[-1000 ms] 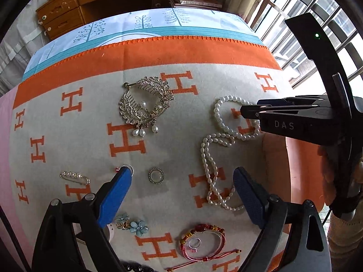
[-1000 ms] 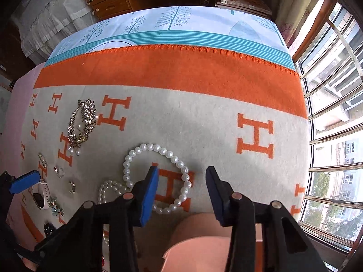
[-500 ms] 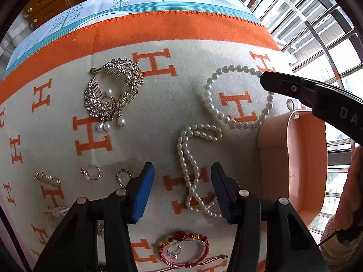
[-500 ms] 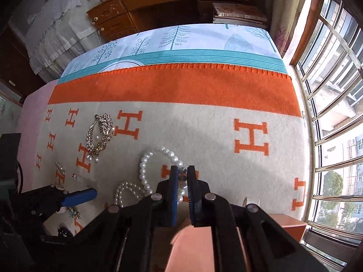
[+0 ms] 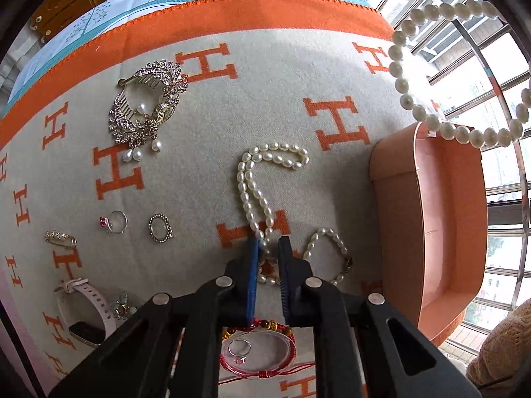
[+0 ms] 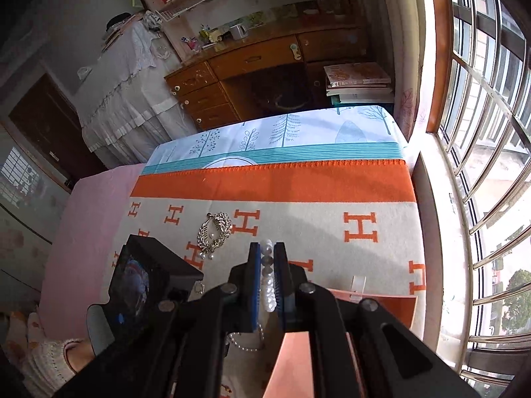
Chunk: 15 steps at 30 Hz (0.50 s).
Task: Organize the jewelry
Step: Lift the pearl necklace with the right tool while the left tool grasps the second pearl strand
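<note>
Right wrist, pearl bracelet [image 6: 267, 278] half hidden (between jaws)

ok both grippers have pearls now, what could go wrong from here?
1. The left gripper pinches the long pearl necklace at one point only; the slack loops may swing or snag on lifting.
2. The right gripper holds the round pearl strand in the air above the orange box; dangling, it could catch the rim or miss.
</note>
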### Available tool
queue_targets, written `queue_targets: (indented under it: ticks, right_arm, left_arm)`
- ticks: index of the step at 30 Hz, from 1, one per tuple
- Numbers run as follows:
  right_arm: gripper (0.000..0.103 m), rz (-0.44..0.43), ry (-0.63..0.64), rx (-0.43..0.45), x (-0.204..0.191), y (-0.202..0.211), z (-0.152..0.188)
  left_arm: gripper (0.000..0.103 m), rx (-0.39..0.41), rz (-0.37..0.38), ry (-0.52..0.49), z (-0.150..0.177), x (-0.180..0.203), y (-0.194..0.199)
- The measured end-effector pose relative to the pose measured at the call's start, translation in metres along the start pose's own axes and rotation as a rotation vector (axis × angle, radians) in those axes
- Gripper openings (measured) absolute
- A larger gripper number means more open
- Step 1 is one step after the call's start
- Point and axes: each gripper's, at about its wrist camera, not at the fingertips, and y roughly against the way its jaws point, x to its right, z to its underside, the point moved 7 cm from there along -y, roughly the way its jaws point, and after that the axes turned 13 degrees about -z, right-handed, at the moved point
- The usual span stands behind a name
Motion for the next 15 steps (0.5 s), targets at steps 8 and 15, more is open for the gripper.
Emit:
queue_targets:
  ticks: [8, 15]
  right_arm:
    - [0.007, -0.029, 0.025, 0.077, -0.012, 0.044, 0.012]
    - [0.008, 0.017, -0.001, 0.073, 0.007, 0.061, 0.048]
  left_arm:
    - [0.003, 0.078, 0.026, 0.073, 0.010, -0.008, 0.018]
    - [0.003, 0.239, 0.097, 0.107, 0.009, -0.007, 0.092]
